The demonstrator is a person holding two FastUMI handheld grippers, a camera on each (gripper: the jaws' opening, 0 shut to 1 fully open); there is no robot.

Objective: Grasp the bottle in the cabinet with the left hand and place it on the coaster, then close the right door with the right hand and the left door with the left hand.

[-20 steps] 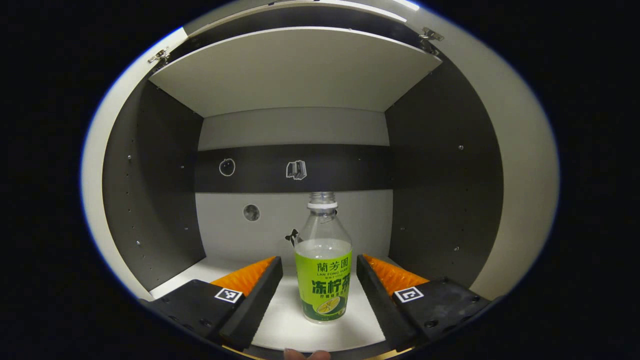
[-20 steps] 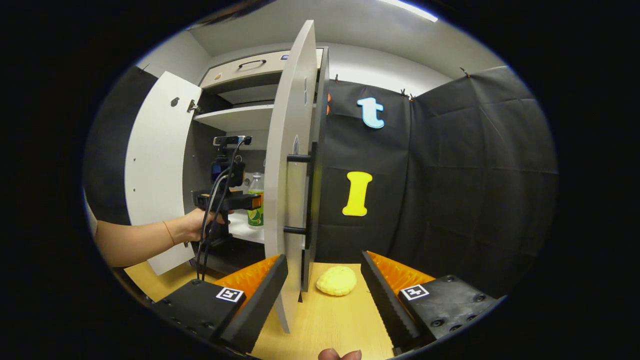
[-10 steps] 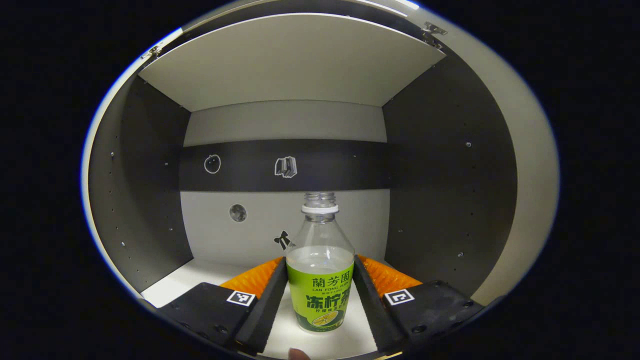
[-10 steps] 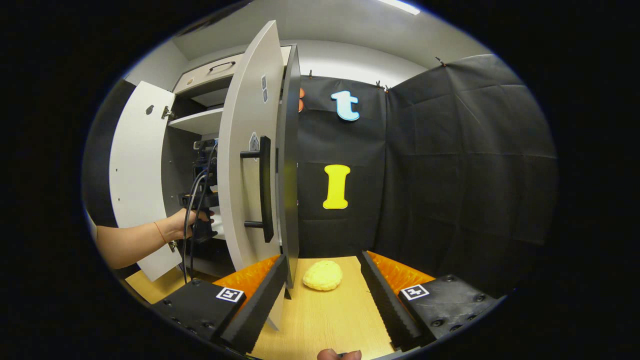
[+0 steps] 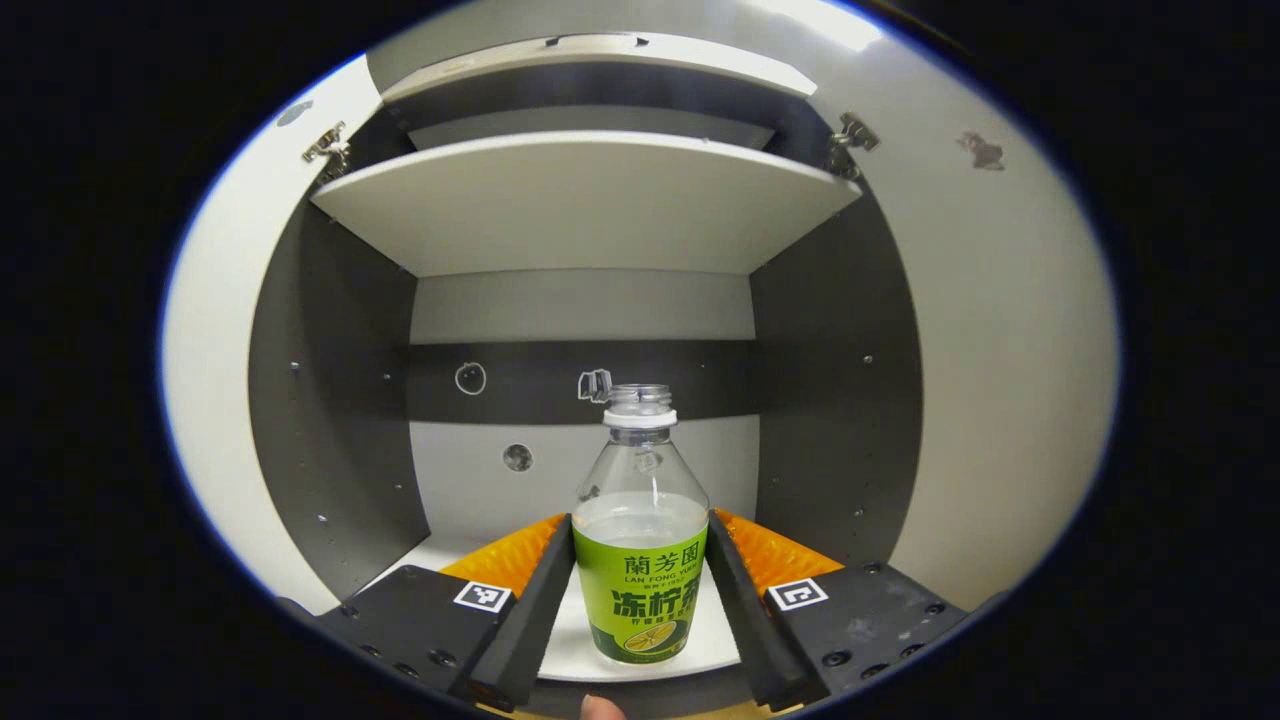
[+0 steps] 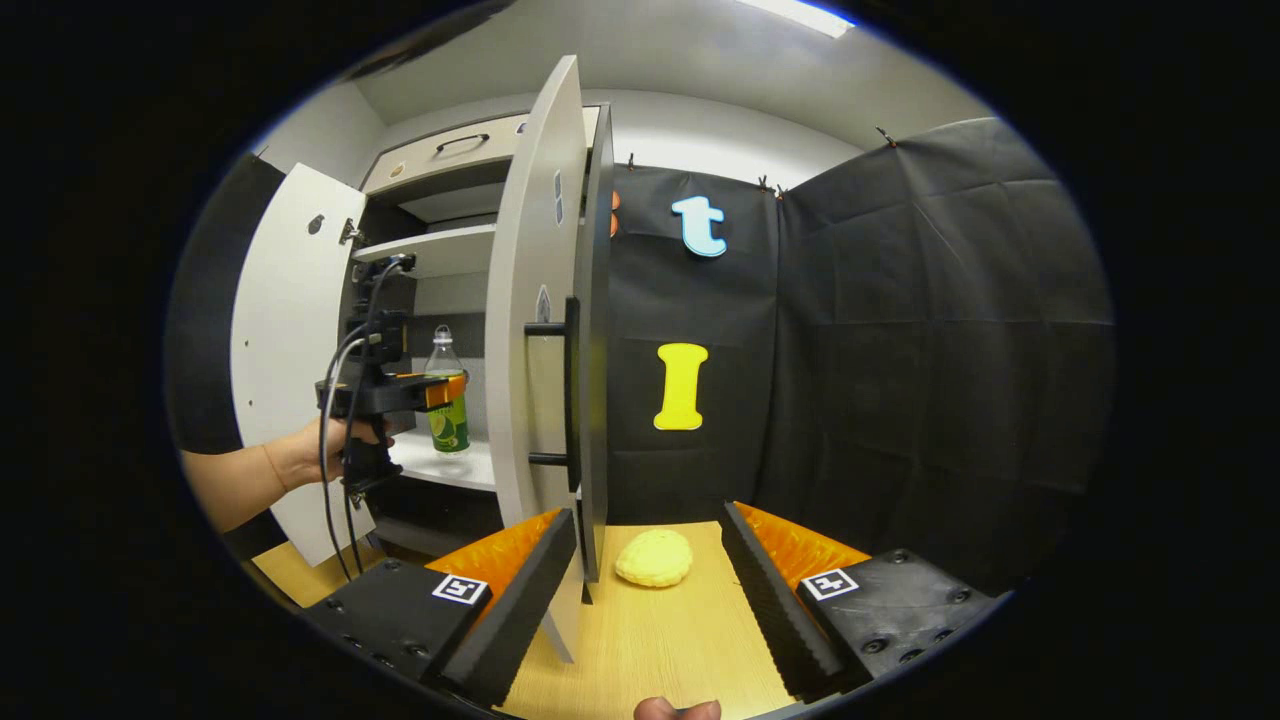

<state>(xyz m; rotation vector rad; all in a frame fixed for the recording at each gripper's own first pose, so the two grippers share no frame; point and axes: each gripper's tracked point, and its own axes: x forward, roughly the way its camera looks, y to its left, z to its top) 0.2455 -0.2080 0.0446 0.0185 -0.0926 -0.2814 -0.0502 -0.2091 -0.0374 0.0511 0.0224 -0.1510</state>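
A light wooden counter (image 6: 660, 640) runs up to the black cloth booth wall (image 6: 900, 350), which hangs in folds from small clips. Overhead, a bright strip ceiling light (image 6: 795, 15) glows against the pale grey ceiling. A black cable (image 6: 325, 470) droops in a loop toward the counter's left edge.

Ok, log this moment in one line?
left gripper: shut on green-labelled clear plastic bottle | right gripper: open, idle | white cabinet doors: open
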